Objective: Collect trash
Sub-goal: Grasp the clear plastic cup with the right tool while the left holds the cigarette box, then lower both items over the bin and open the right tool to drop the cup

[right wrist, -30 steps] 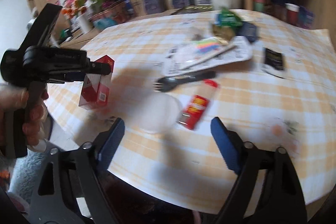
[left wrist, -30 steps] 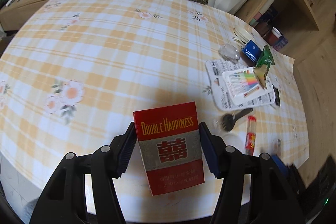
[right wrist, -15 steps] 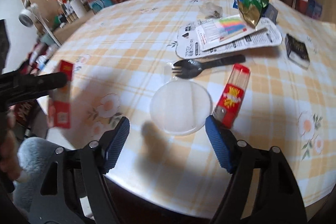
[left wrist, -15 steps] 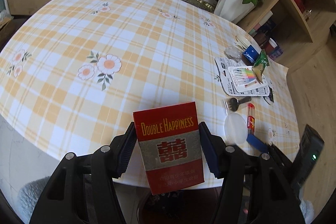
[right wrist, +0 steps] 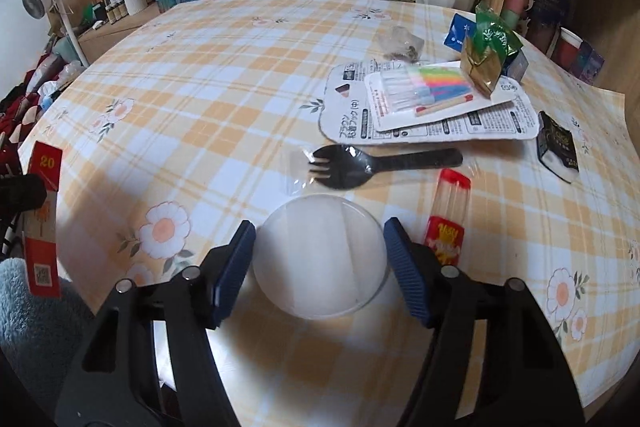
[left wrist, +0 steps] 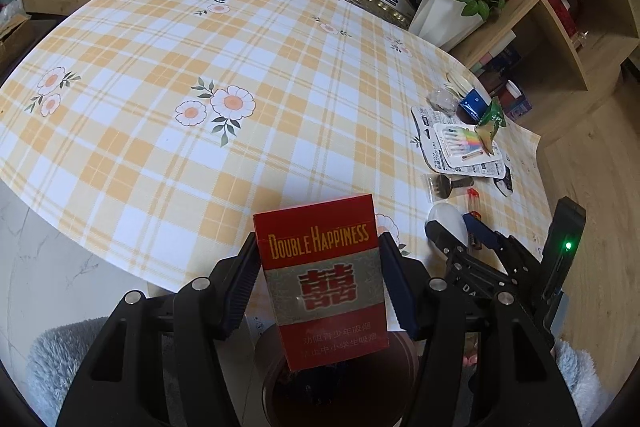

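My right gripper (right wrist: 320, 259) has been closing, fingers bracketing the round clear lid (right wrist: 320, 255) without pressing yet; the left gripper (left wrist: 320, 283) clamps the red carton (left wrist: 324, 279).

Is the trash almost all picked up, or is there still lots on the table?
Lots is left. The left gripper holds the red cigarette pack over a dark bin. The right gripper, jaws closing, has the clear round lid between them. The black fork, red toothpick tube and card packaging wait on the table.
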The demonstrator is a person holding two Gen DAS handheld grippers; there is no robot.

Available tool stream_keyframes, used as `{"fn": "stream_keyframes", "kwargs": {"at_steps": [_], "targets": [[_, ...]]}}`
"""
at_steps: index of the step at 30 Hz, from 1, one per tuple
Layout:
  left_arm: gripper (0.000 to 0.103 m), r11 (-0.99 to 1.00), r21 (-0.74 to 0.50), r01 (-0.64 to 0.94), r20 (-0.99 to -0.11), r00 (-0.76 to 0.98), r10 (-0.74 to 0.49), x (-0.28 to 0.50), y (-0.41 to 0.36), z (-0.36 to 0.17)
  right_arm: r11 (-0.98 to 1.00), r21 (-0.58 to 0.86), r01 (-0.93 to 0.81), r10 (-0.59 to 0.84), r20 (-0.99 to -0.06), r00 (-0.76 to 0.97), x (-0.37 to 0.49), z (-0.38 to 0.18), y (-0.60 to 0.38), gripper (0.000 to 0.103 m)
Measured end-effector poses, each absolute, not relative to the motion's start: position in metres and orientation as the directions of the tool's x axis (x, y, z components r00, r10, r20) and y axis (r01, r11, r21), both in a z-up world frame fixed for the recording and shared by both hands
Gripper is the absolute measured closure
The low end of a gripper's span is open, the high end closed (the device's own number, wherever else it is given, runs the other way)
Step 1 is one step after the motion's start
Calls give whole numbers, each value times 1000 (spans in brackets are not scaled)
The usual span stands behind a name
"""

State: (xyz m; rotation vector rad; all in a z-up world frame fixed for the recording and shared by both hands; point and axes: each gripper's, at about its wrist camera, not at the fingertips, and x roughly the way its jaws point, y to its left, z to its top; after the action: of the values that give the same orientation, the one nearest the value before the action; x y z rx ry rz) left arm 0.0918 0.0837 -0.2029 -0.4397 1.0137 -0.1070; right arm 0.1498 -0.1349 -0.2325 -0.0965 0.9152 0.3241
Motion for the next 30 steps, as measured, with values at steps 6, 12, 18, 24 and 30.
{"fn": "stream_keyframes", "kwargs": {"at_steps": [6,12,18,24,30], "targets": [[45,911,-402,-91,-790,537,-295,82,81,-199,942,122,-313,293,-753,589,124,-221,-147,36],[45,919,-392,-37,-782,540,-311,68,69,-191,939,174,-296,329,-702,632,86,-202,-167,36],[45,916,-401,7,-762,553,-337,47,58,-186,939,199,-281,338,-691,639,40,-195,-185,36],[45,915,-401,35,-760,545,-354,31,48,-188,939,201,-278,330,-747,577,6,-221,-191,36],[45,922,-383,54,-769,534,-351,24,43,-192,947,232,-222,314,-810,495,0,-260,-196,36]]}}
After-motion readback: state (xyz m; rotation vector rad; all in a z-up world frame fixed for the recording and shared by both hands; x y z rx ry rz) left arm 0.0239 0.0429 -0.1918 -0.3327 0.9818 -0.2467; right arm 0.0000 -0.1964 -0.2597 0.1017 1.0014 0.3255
